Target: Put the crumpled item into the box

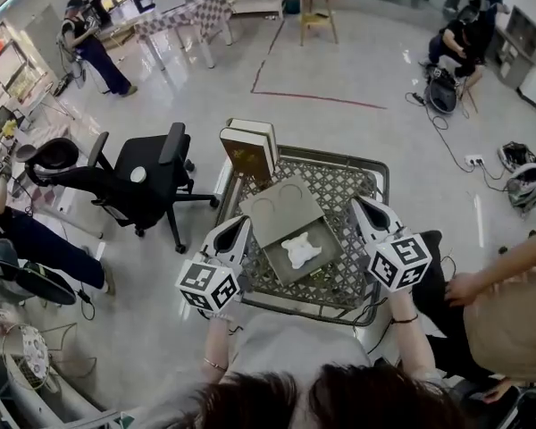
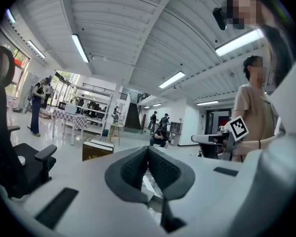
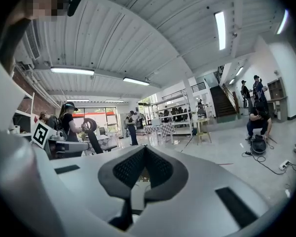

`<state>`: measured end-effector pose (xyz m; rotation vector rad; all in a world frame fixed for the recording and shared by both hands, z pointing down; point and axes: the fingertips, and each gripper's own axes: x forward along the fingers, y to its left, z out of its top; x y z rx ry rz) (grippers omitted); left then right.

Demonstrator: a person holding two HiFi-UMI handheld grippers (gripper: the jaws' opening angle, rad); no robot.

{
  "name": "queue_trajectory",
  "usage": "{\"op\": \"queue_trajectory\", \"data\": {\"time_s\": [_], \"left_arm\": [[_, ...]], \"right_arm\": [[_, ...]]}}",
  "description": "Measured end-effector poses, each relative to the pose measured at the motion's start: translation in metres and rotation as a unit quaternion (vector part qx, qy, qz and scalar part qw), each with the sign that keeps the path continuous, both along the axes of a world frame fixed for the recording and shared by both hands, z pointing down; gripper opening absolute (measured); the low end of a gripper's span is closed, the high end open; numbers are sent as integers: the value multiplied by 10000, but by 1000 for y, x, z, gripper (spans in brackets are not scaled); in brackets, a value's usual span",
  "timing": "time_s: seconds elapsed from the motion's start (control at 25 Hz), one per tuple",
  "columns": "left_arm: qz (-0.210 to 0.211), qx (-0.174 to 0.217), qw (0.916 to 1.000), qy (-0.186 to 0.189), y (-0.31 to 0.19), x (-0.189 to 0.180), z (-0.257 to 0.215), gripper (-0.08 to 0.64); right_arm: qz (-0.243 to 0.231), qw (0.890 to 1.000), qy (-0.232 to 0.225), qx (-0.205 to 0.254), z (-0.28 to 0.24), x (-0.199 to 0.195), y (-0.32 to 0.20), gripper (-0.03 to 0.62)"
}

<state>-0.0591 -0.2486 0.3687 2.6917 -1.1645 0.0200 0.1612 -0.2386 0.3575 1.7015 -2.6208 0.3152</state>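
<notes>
Bright ceiling strips (image 2: 79, 47) w/ floor (image 1: 339, 70) glare, fisheye edges.

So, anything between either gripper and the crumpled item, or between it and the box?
Nothing visible. The crumpled item already lies inside the open box, with its lid folded back. The left gripper and right gripper, both shut and empty, flank the box.

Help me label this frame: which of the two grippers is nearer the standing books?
The left gripper, by the left edge of the table; the books stand at that side's far corner. The right gripper sits across the box, farther away.
</notes>
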Motion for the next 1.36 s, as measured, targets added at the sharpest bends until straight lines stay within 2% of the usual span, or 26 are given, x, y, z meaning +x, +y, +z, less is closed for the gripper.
{"op": "queue_trajectory", "data": {"time_s": [0.36,1.36], "left_arm": [[-114,415,9991,-32,-1,-9,-29,17],[-76,580,9982,-111,-4,-8,-34,17]], "right_arm": [[303,9987,95,393,-31,17,9,21],[394,9961,296,729,-46,20,10,21]]}}
